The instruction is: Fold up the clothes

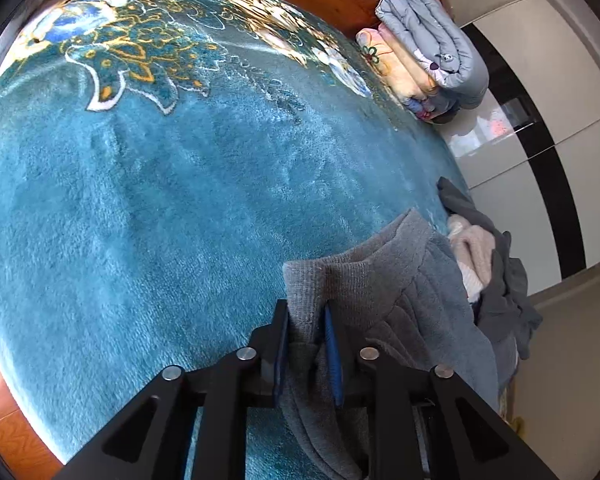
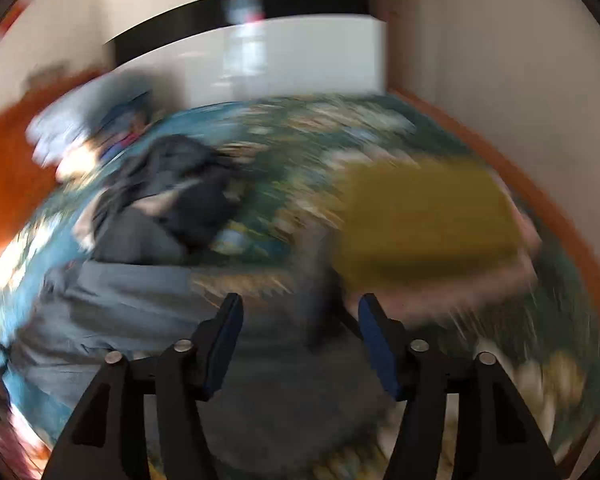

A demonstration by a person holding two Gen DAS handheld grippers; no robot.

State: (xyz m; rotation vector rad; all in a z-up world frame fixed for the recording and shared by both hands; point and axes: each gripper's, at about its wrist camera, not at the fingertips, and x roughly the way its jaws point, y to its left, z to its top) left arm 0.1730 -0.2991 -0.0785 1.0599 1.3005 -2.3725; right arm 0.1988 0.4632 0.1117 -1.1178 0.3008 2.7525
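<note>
The left gripper (image 1: pixel 306 330) pinches the ribbed collar of a grey fleece garment (image 1: pixel 388 304) lying at the edge of the teal blanket-covered bed (image 1: pixel 160 208). The right gripper (image 2: pixel 300 320), fingers spread, holds nothing above blurred clothes.

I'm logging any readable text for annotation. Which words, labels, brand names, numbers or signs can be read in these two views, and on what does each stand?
None can be read.
Left wrist view: the grey garment in the left gripper, the teal blanket and the folded quilts show only patterns, no lettering.
Right wrist view: motion-blurred throughout; the yellow folded item and dark clothes pile beyond the open right gripper show no legible print.
</note>
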